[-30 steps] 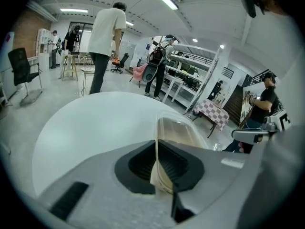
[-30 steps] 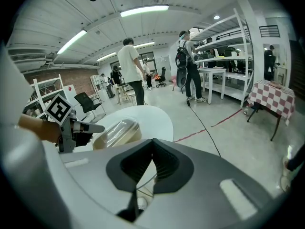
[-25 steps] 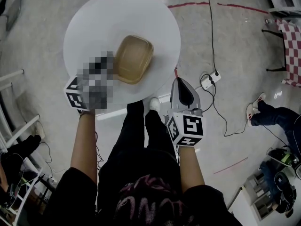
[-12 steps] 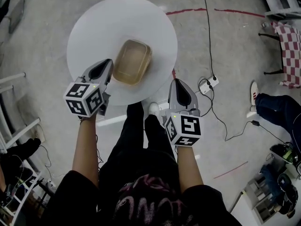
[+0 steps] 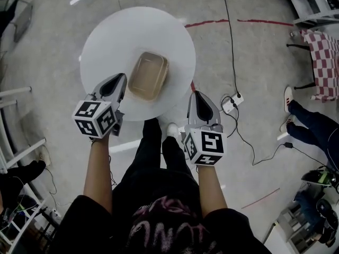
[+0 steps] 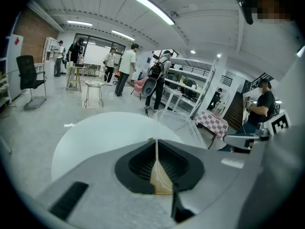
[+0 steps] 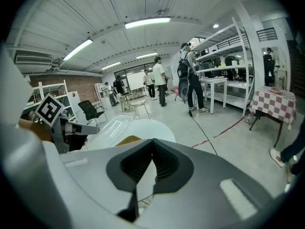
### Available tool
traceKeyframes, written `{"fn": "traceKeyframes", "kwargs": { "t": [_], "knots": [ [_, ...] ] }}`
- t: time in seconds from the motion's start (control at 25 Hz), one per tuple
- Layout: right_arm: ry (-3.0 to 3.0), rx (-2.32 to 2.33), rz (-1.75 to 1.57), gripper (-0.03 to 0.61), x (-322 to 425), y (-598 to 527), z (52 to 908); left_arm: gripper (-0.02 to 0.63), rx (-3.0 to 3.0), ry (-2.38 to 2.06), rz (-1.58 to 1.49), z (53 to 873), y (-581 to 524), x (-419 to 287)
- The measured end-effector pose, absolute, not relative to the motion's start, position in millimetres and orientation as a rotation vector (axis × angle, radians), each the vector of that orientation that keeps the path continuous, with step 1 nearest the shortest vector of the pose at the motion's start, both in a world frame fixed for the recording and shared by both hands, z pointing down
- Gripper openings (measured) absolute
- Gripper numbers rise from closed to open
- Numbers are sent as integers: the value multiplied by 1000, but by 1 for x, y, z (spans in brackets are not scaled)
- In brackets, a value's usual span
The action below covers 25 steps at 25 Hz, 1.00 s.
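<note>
A round white table (image 5: pixel 111 41) carries a clear lidded container (image 5: pixel 148 75) with tan contents near its front edge. My left gripper (image 5: pixel 117 79) hovers over the table's near left rim, just left of the container, jaws shut and empty. My right gripper (image 5: pixel 198 95) hangs off the table's right edge above the floor, also shut and empty. The left gripper view shows my shut left gripper (image 6: pixel 156 142), the container (image 6: pixel 178 125) and the table (image 6: pixel 95 137) beyond. In the right gripper view my right gripper (image 7: pixel 153 142) faces the container (image 7: pixel 112 128).
A power strip (image 5: pixel 232 102) and cable lie on the floor right of the table, past a red tape line (image 5: pixel 212 21). A checkered table (image 5: pixel 323 41) and a person's legs (image 5: pixel 312 131) are at the right. Several people, a stool (image 6: pixel 94 87) and shelving (image 7: pixel 228 37) stand farther off.
Both grippers have drawn back from the container, which looks smaller and farther off. The left gripper has moved slightly away from the container's side. People in the background have walked farther away.
</note>
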State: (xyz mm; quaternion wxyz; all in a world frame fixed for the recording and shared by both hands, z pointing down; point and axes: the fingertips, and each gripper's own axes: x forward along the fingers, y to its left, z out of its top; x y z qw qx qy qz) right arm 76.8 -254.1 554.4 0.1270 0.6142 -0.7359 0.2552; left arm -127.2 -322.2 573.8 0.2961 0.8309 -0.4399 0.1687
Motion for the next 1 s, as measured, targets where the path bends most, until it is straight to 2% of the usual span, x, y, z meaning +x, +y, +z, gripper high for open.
{"fn": "traceKeyframes", "kwargs": {
  "t": [1.0],
  "knots": [
    [-2294,1816,597,-2,84,-231,461,12,2291,-1310,335,472,-275,-125]
  ]
}}
